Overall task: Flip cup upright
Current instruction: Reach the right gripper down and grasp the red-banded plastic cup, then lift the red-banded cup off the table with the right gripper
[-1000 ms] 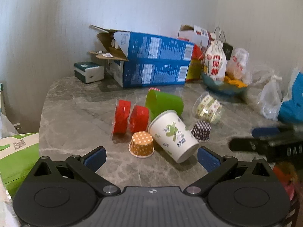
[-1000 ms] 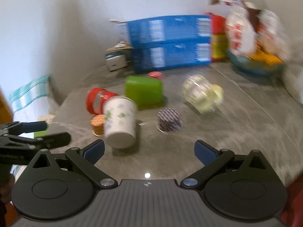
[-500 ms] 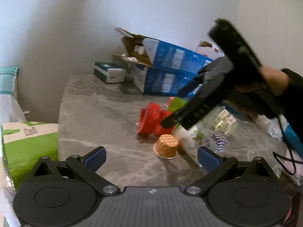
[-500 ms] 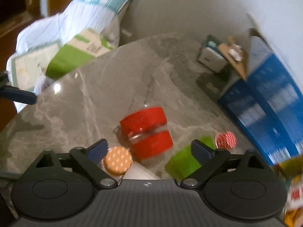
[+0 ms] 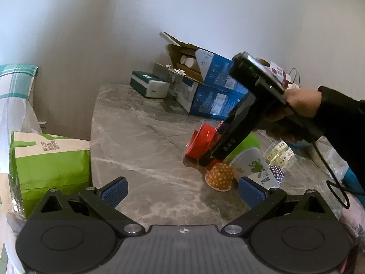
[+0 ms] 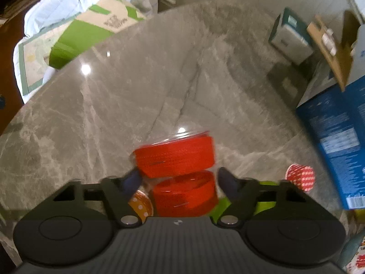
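A clear cup with two red bands (image 6: 180,171) lies on its side on the grey marble table (image 6: 114,105); it also shows in the left wrist view (image 5: 200,141). My right gripper (image 6: 180,180) reaches down over it, jaws narrowed around its lower red band, touching or nearly so; blur hides the contact. In the left wrist view the right gripper's fingers (image 5: 219,150) point down at the cups. My left gripper (image 5: 182,191) is open and empty, held back over the table's near edge. A white printed cup (image 5: 255,169) and a green cup (image 5: 248,141) lie beside it.
An orange dotted cupcake liner (image 5: 220,177) sits upside down by the red cup. A red dotted liner (image 6: 301,177), a purple dotted one (image 5: 277,173) and a clear patterned cup (image 5: 280,155) lie nearby. Blue boxes (image 5: 212,91) stand at the back. A green bag (image 5: 50,157) sits left of the table.
My right gripper has swung over from the right and come down onto the red-banded cup, its jaws closing in. My left gripper has drawn back and turned left.
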A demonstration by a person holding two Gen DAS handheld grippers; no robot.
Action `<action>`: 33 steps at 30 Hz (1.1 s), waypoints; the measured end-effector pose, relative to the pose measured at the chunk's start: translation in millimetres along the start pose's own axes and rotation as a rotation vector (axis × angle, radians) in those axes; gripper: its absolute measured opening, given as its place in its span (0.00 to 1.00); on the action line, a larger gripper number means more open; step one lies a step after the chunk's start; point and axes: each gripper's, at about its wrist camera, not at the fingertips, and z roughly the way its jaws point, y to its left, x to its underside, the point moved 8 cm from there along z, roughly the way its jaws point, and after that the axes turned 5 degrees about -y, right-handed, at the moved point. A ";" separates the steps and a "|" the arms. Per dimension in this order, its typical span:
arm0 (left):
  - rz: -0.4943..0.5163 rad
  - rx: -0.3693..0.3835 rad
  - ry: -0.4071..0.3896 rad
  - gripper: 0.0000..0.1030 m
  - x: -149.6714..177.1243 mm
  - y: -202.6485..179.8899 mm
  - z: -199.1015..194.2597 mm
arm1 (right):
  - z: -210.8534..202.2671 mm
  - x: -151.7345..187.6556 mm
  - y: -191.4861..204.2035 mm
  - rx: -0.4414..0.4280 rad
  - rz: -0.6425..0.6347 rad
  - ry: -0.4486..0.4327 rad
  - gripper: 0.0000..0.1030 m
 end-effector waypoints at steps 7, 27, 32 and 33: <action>-0.040 -0.017 -0.011 1.00 -0.7 10.0 -14.1 | -5.5 -8.4 -8.9 -0.013 0.148 -0.018 0.59; -0.296 0.176 0.212 1.00 25.7 -22.3 -41.5 | -117.4 151.0 77.5 -0.126 0.809 -0.228 0.59; -0.338 0.221 0.331 1.00 33.8 -48.3 -19.9 | -90.2 170.7 83.4 -0.178 0.910 -0.211 0.59; -0.356 0.228 0.358 1.00 35.7 -52.8 -15.0 | -89.8 172.8 84.2 -0.186 0.924 -0.217 0.60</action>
